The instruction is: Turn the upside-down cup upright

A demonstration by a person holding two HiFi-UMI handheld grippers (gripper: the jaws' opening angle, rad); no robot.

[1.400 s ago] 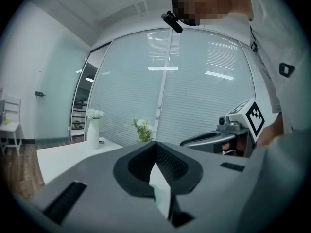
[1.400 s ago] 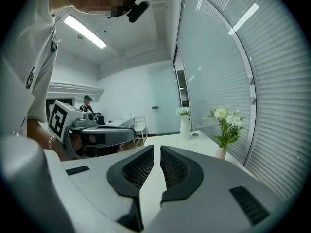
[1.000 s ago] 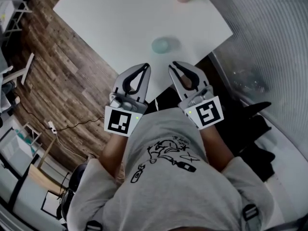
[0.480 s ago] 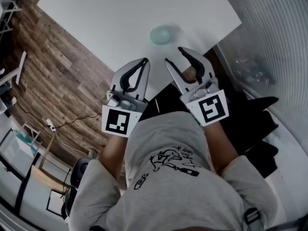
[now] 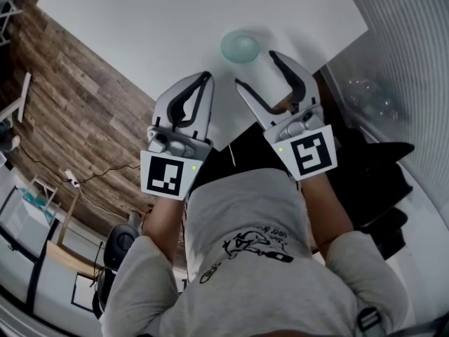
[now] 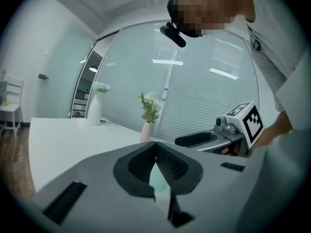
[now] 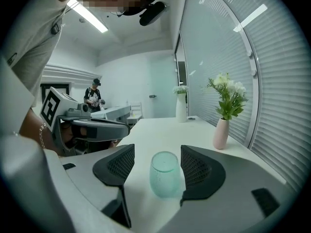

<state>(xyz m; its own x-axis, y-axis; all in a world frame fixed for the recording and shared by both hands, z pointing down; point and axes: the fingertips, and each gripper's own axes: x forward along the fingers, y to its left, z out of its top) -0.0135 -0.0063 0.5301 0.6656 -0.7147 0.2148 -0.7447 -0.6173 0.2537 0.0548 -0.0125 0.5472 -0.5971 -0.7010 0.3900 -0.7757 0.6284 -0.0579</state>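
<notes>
Cup: reads as light, rigid, thin-walled, either glass or hard plastic. Probably slick, possibly breakable, so moderate squeeze only. Best taken across the belly at about mid-height, pads on opposite sides. No getting under the rim, which is flat on the table. Needs a hold firm enough to survive a half-turn of the wrist without slipping out. Likely some extra friction from the dimpled wall.

Looks: pale teal, translucent, rounded tumbler shape, fine dimple texture all round. Closed base up, mouth down. Appears empty.

Location: near the table's near corner, just ahead of the right tongs. Framed between the pads in the right gripper view, with a clear gap on both sides and no contact.

Right tongs: have just been opening, now wide apart, gripping nothing, lined up on the cup.

Left tongs: shut tight on nothing, beside the right, off to the cup's left.
</notes>
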